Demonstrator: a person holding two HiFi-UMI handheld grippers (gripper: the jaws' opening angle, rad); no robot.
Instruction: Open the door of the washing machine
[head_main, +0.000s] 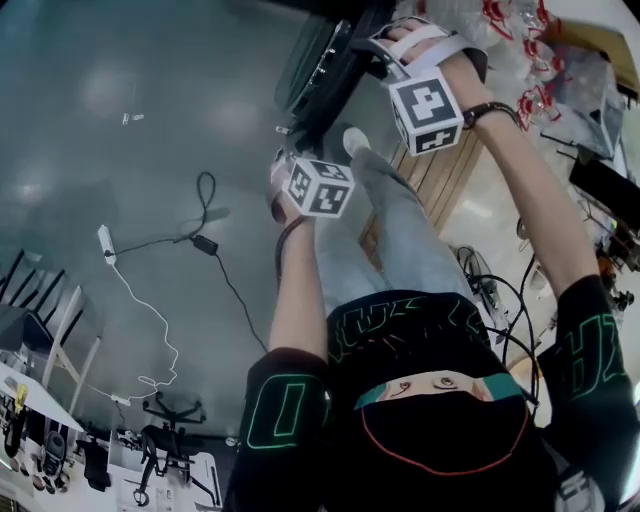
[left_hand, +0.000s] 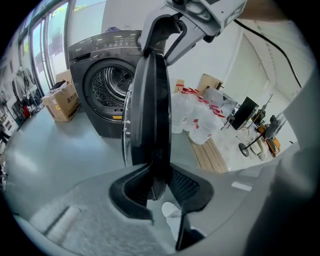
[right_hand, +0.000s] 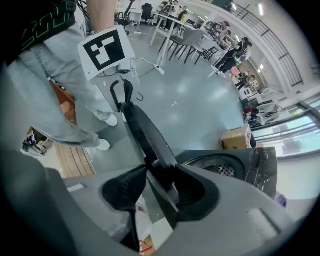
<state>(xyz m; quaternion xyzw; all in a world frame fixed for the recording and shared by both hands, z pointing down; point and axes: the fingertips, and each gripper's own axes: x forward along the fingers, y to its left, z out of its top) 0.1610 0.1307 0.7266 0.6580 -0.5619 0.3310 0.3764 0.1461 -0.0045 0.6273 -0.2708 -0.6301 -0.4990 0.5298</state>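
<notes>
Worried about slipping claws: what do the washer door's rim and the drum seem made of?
Door rim: likely glossy dark plastic, judging by its smooth sheen, with a bright chrome-like band on one face. Drum: bare silvery metal, probably stainless steel, perforated with small holes.

Black tee (head_main: 440, 335), green lettering (head_main: 275, 410), pale jeans (head_main: 400, 230)

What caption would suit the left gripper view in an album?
Left gripper clamps the open washing machine door edge-on; right gripper grips its top, drum beyond.
</notes>
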